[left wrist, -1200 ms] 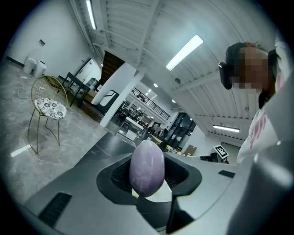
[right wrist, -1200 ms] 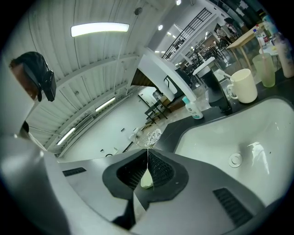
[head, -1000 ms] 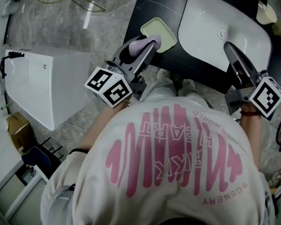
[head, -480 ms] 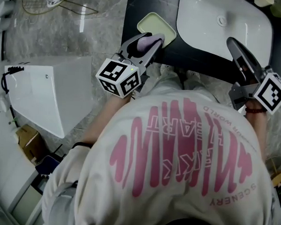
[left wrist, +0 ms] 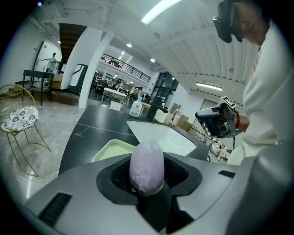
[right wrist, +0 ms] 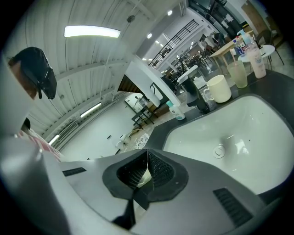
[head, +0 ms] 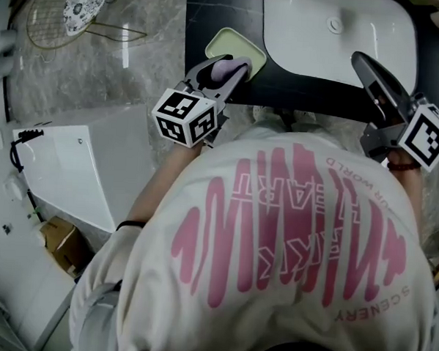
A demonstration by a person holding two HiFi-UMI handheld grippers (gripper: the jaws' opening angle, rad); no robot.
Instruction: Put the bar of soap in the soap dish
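Left claw [head: 239,62] gripped the bar of soap [head: 224,67] beside the soap dish [head: 228,39], upper centre; lowering, then releasing, seemed next. Right claw [head: 361,61] sat closed.

soap dish [head: 244,46] open above, free counter strip [head: 221,8] beside basin [head: 336,52] (white), mug [right wrist: 219,88] & bottles [right wrist: 250,55] behind

My head camera looked steeply down over my shirt [head: 290,233] at the left gripper [head: 235,63], the right gripper [head: 362,63] and the sink [head: 336,56] beyond their tips. Each gripper's camera rode close behind its jaws, facing along them, low over the counter [head: 297,98]. All three views shared the sink.
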